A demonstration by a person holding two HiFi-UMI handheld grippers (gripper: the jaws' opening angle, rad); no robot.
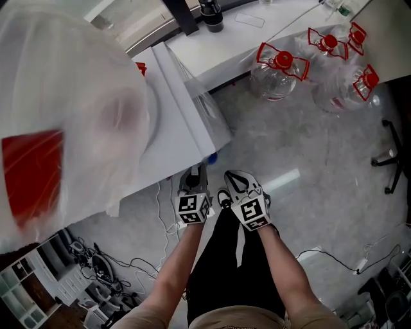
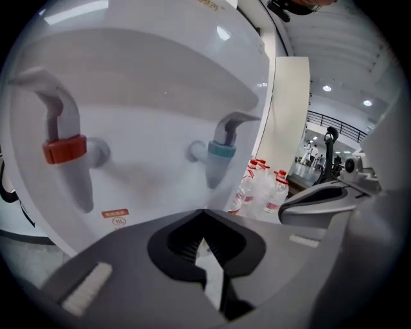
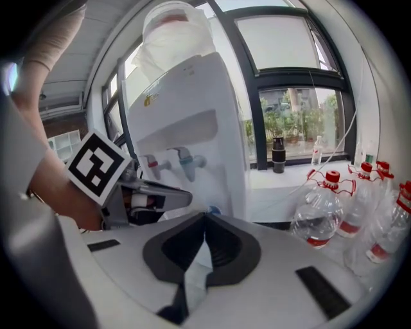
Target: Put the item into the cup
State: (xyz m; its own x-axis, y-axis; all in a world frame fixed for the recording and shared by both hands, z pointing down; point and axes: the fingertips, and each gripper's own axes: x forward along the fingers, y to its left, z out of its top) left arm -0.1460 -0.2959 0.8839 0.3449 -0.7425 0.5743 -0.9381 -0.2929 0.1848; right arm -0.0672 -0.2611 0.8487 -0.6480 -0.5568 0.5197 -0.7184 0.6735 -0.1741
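Note:
No cup and no loose item show in any view. A white water dispenser (image 1: 173, 115) stands right in front of me, its top bottle wrapped in clear plastic (image 1: 64, 109). Its red tap (image 2: 64, 149) and blue tap (image 2: 221, 151) fill the left gripper view. My left gripper (image 1: 200, 168) hangs low beside the dispenser's front, jaws shut with nothing between them (image 2: 204, 212). My right gripper (image 1: 230, 175) is just to its right, also shut and holding nothing (image 3: 205, 215). The left gripper (image 3: 144, 196) shows at the left of the right gripper view.
Several large water bottles with red handles (image 1: 282, 67) stand on the floor to the right, under a white sill (image 1: 257, 32) with a dark flask (image 1: 212, 16). Cables (image 1: 128, 270) lie at lower left. A chair base (image 1: 392, 160) is at far right.

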